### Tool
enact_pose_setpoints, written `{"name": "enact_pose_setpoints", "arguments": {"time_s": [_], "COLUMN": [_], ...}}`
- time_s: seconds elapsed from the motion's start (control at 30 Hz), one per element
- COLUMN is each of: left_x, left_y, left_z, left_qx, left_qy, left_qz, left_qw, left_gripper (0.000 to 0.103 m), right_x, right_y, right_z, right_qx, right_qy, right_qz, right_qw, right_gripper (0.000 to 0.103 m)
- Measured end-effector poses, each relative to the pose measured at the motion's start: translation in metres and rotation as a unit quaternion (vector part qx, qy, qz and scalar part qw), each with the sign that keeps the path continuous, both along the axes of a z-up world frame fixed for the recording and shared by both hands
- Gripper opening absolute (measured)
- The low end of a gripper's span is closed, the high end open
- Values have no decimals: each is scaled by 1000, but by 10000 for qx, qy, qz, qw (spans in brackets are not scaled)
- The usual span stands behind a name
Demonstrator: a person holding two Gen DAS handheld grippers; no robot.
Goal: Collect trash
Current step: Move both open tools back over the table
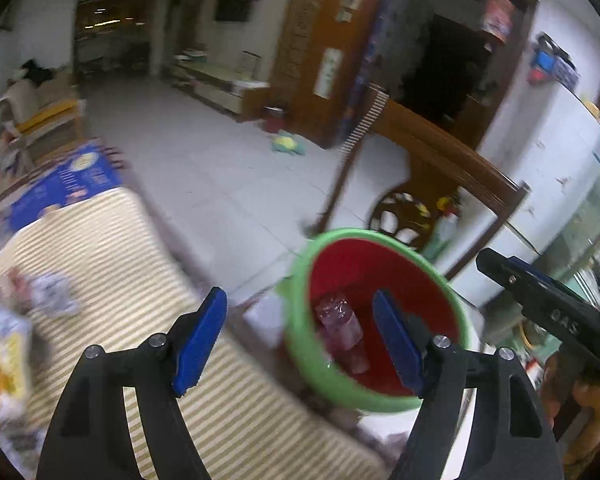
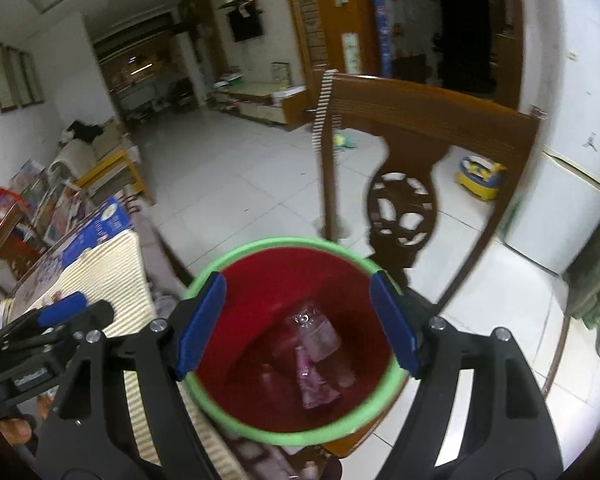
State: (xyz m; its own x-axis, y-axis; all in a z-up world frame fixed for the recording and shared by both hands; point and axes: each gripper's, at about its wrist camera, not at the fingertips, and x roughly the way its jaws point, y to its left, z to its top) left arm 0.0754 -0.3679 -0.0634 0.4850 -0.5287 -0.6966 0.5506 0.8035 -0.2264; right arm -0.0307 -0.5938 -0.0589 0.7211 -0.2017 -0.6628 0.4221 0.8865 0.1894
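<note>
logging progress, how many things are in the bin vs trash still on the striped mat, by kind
Clear plastic bottles in the red bin: 2
Crumpled wrappers on the striped mat: 1
Yellow-and-white packets at the mat's left edge: 1
Total: 4. Blur may hide more.

dim indoor light, heavy fisheye bending, dark corners, motion blur strongest in left view
</note>
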Motion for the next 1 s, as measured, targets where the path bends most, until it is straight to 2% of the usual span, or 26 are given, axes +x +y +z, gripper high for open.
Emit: {"name": "enact_pose_setpoints", "arguments": {"time_s": [0.2, 0.4, 0.53, 0.77, 0.9, 1.0], "left_x": [-2, -7, -3, 5, -1, -5], "left_y": [99, 204, 279, 384, 425, 446], "left_z": [9, 4, -12, -41, -59, -68], "left_qx": [-19, 74, 235, 356, 304, 300], "left_qy": [-27, 69, 283, 756, 972, 1010], "left_qz": [949, 1889, 2569, 3363, 3601, 3688], "left_qw": [9955, 9819, 9657, 9380, 9273, 9235], "left_gripper": [72, 72, 72, 72, 72, 72], "right_x": [34, 56, 61, 67, 93, 125], "right_y": [84, 171, 227, 292, 350, 410], "right_z": [0, 0, -2, -7, -3, -8], "right_qx": [-27, -70, -58, 151, 388, 487], "right_qy": [60, 134, 214, 333, 399, 615], "right_qz": [903, 1718, 2123, 2427, 3011, 3555], "right_qw": [9959, 9850, 9770, 9694, 9520, 9314], "right_gripper": [73, 74, 77, 77, 77, 77]}}
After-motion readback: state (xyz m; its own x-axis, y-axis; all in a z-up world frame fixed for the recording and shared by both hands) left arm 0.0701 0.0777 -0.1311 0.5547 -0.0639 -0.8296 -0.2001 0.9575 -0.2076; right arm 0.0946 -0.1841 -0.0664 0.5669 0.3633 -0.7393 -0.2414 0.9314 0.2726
